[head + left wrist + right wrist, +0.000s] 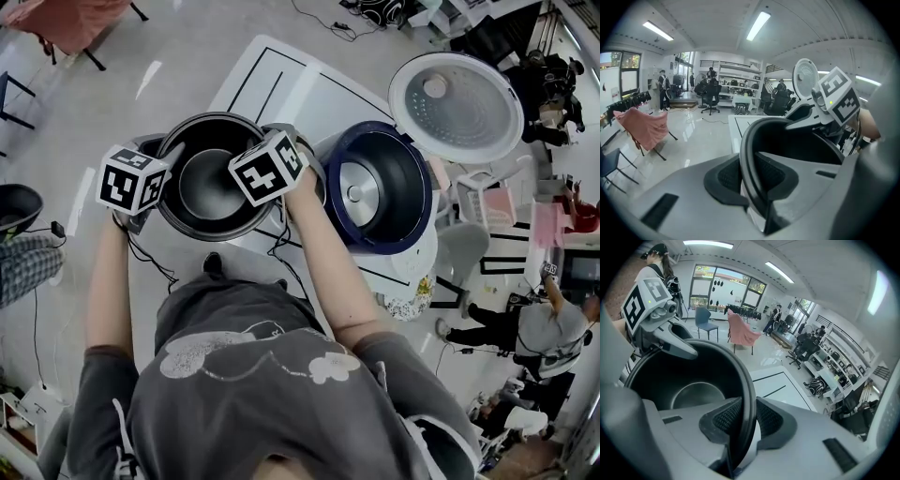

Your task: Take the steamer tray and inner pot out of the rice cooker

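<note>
We grip the inner pot (211,183) by opposite rim sides, left gripper (752,180) and right gripper (745,423) fingers clenched, left of rice cooker (380,187).

Inner pot (211,183) stands left of rice cooker (375,192), perhaps on table (281,84).

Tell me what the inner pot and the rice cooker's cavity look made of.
The inner pot is likely metal with a dark non-stick coating: thin rigid rim, matte black walls, dull grey sheen on the floor. The rice cooker cavity looks like bare polished metal, judging by its bright reflections. Its navy rim looks like glossy plastic.
</note>
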Tool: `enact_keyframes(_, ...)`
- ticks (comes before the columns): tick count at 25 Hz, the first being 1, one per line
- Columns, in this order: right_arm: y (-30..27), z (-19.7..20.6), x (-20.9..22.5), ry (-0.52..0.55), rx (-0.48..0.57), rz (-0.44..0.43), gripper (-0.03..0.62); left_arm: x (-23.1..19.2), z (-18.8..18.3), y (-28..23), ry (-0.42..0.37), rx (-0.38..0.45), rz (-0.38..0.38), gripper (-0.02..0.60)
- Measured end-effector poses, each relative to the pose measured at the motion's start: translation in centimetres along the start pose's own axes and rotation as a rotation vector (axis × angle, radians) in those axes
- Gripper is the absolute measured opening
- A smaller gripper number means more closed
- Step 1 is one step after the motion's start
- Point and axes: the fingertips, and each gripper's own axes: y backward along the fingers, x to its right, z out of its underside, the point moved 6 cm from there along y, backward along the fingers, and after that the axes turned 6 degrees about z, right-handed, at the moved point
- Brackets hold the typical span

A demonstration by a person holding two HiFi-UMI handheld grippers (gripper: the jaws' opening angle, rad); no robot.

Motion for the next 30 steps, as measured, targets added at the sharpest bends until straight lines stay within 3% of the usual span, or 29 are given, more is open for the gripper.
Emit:
enact_keyframes(7, -0.8, 0.4, 0.2, -0.015, -0.031, 0.044, 0.118, -0.2, -0.8, -1.0, -0.03, -0.049, 0.029, 0.075)
enact_keyframes(14, 0.0, 0.3, 0.1, 0.015, 0.006, 0.087, 0.144, 0.1, -1.3, -0.9, -0.079, -0.021, 0.033, 0.103)
enact_keyframes(22, 1.7, -0.9, 0.1, -0.027, 0.118, 0.105, 0.197, -0.1, -2.4, 0.1, -0.162, 0.008, -0.017, 0.331)
enact_keyframes(26, 3.4, -1.3, 0.4, -0.092, 0.221, 0.121, 0.224, 0.3, -3.4, 0.8, -0.269, 0.017, -0.068, 0.358)
enact_keyframes(30, 6.7, -1.9, 1.5, -0.207, 0.363, 0.162, 0.224, 1.0, -5.1, 1.8, -0.268, 0.091, -0.074, 0.368)
